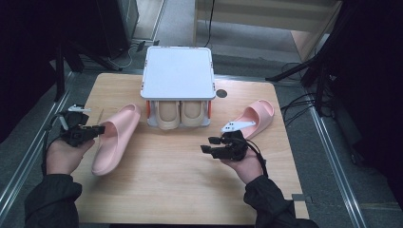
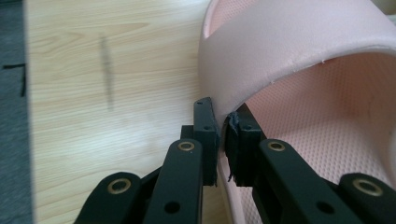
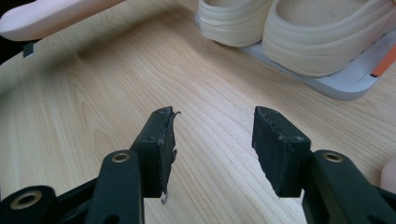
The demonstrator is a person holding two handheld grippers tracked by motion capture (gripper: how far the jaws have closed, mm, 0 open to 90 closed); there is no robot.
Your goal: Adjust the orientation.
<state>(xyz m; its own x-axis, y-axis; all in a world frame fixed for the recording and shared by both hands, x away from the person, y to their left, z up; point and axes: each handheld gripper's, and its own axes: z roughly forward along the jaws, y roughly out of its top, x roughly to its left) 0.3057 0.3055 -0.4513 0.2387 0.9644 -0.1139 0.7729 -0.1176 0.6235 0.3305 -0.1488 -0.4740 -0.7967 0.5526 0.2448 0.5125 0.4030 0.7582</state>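
Clamped on the side wall of the long pink foam slide sandal (image 2: 299,60), the left gripper (image 1: 84,134) had its jaws drawn narrow, one pad outside the strap's edge and one inside, so the bite took in a thin lip of soft foam and nothing more. That sandal (image 1: 116,137) lay to the left of the white two-tier shoe rack (image 1: 178,73), its toe angled up toward the rack's lower shelf, its heel nearer the person. A grip so close to the edge looked likely to slip: the foam could compress and pull free, or the sandal could swing and droop from that one corner as it rose, then catch the wooden table (image 1: 180,190) or knock the pair of beige foam clogs (image 1: 179,115) already sitting on the rack's lower shelf.

To the right of the rack, the right gripper (image 1: 216,145) held nothing, its jaws standing fairly wide above bare wood, aimed back toward the rack. The second pink slide sandal (image 1: 259,115) lay just beyond it, at the rack's right. Should that gripper drift forward while the left one carried its load across, the two might collide in front of the rack.
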